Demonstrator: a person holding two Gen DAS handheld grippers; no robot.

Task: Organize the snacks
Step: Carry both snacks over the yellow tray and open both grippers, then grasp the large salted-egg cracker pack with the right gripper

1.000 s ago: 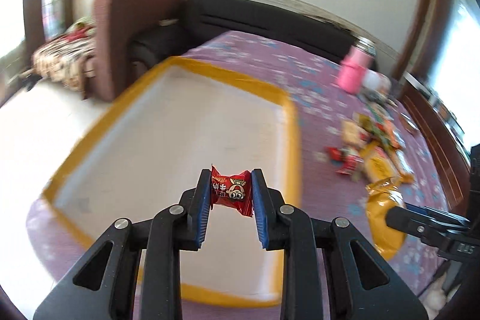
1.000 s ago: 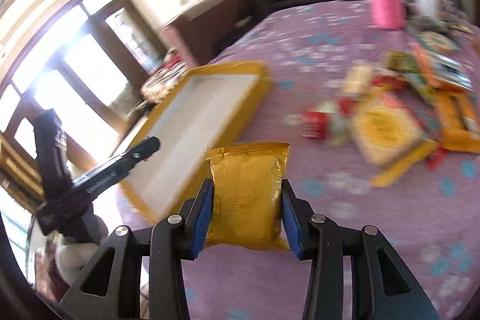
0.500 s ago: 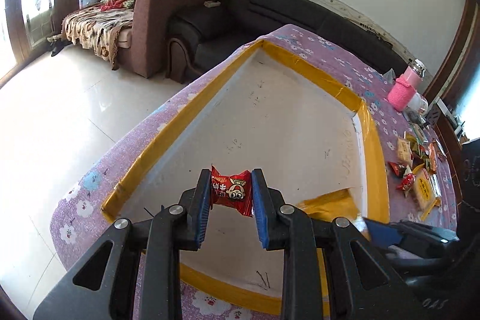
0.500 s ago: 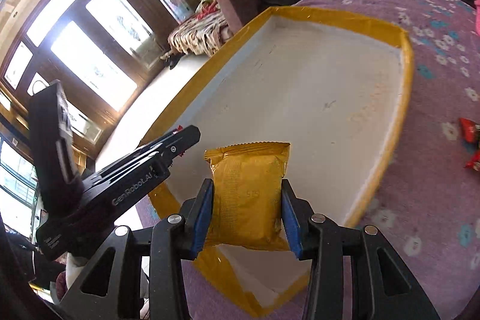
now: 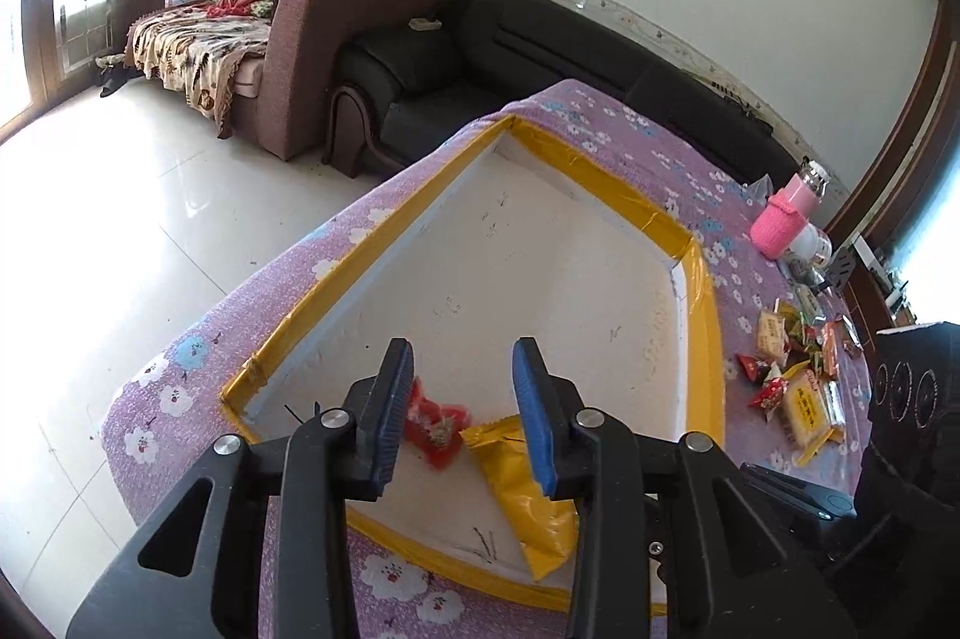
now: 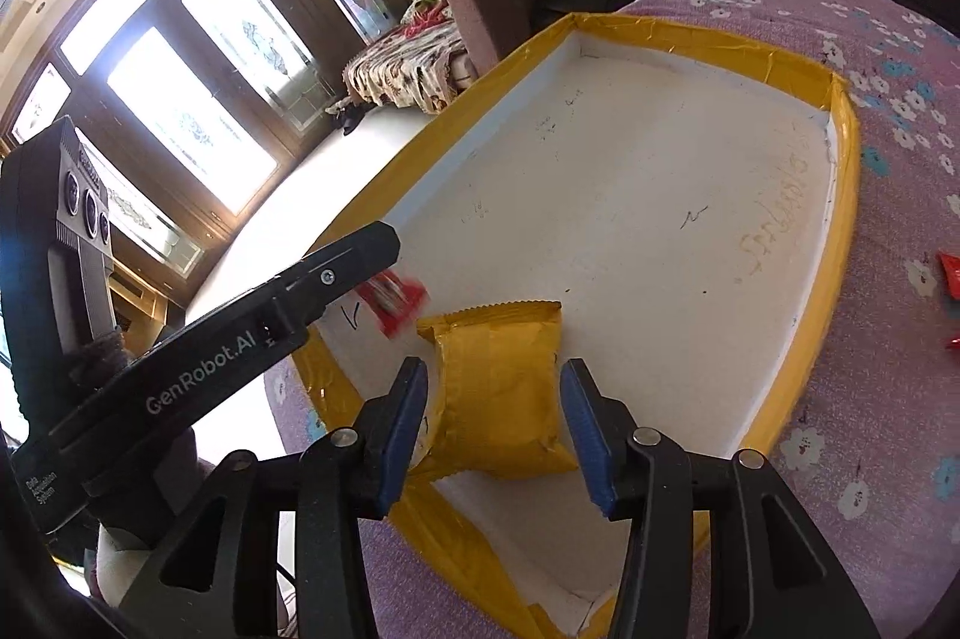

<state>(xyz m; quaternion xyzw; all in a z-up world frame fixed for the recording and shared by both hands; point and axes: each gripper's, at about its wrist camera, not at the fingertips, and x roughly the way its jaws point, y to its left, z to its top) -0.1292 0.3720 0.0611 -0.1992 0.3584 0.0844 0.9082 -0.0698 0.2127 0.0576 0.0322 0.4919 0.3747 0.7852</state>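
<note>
A white tray with a yellow taped rim (image 5: pixel 699 339) (image 6: pixel 840 243) lies on the purple flowered tablecloth. My left gripper (image 5: pixel 463 420) is open above the tray's near corner; a small red candy packet (image 5: pixel 435 426) (image 6: pixel 393 306) is blurred below it, just released. My right gripper (image 6: pixel 495 435) is open; a yellow snack bag (image 6: pixel 498 393) (image 5: pixel 528 489) lies in the tray between and below its fingers. The left gripper's body (image 6: pixel 240 339) shows in the right wrist view.
Several loose snacks (image 5: pixel 792 375) lie on the cloth to the right of the tray, near a pink bottle (image 5: pixel 786 213). A brown armchair (image 5: pixel 336 39) and black sofa (image 5: pixel 480 51) stand beyond the table edge.
Both grippers have opened. The red candy packet dropped from the left one into the tray, and the yellow bag left the right one and lies in the tray.
</note>
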